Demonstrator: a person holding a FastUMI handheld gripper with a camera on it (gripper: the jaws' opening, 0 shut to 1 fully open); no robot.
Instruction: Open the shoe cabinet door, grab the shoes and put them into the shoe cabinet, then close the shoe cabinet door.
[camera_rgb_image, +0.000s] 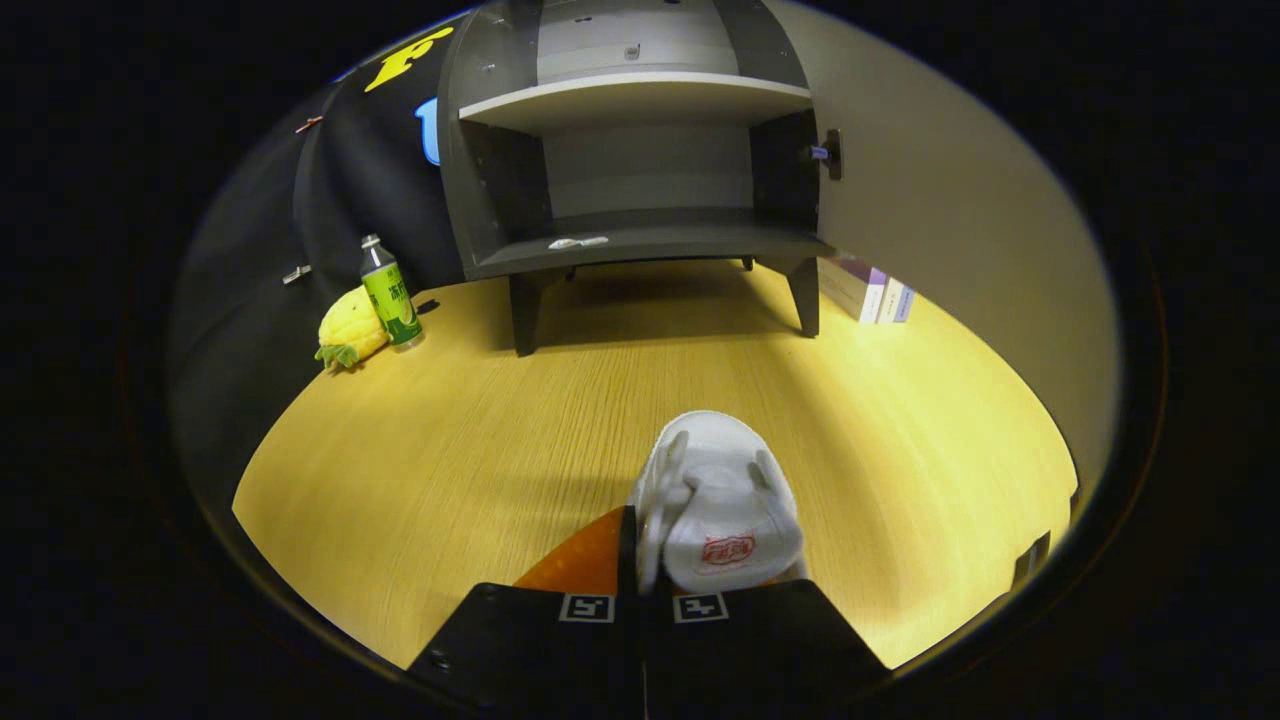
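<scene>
A: On the wood-grain counter (450, 450), just ahead of the fingers (640, 590): a white shoe (722, 500), tongue and logo patch facing the cam, toe aimed at the shoe cabinet (640, 180).

B: Fingers' state?

A: Drawn narrow, pinching the shoe's side wall by the opening. Looks like a rim grip, prob. so the shoe hangs level w/ toe leading into the shelf. Can't tell if it's lifted or resting on the counter.

B: Cabinet?

A: Well beyond the shoe, dark, on short legs, door (960, 220) swung open to the right. That's why both shelves show. Bottom shelf has a small pale item (578, 242); can't tell what.

B: Anything else?

A: Green-label bottle (388, 292) touching a pineapple plush (350, 328) left of the cabinet, boxes (868, 290) right of it. All clear of the straight path, I'd judge. Door's done; placing and closing remain.
</scene>
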